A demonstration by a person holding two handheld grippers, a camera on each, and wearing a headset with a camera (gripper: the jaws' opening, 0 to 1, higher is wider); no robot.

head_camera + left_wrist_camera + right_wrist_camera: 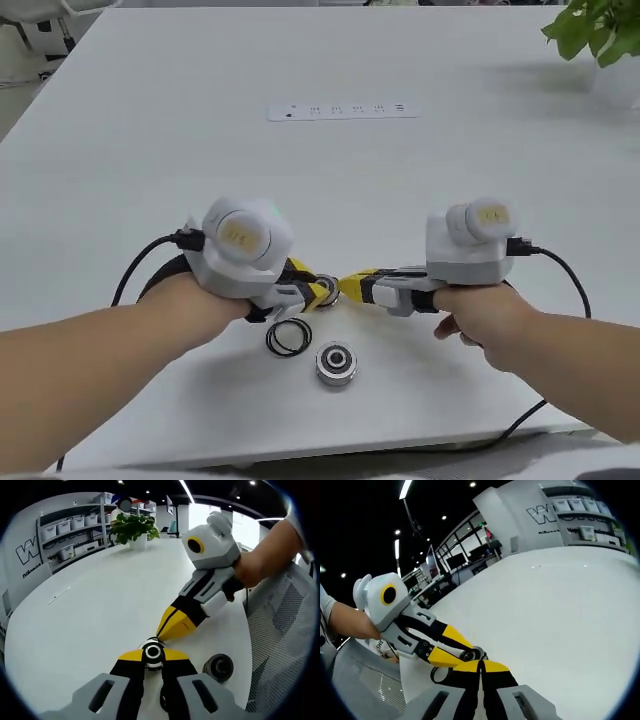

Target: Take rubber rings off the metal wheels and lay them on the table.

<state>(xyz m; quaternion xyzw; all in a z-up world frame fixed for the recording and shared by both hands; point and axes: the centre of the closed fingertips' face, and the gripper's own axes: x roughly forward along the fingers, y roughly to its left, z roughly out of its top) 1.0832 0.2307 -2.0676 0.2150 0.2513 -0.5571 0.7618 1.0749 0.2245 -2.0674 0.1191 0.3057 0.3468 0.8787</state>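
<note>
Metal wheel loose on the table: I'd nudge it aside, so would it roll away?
The metal wheel seems to lie flat on the table, so it probably slides, not rolls. Being metal, it's likely stiff and heavy for its size.

Table (180,150) ahead open; loose rings (288,337) and wheel (337,363) seemingly crowd the near edge.

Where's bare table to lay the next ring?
Bare: wide table between power strip and the left gripper and right gripper; also toward the plant. Crowded: near edge by the grippers, with rubber rings and a loose metal wheel.
</note>
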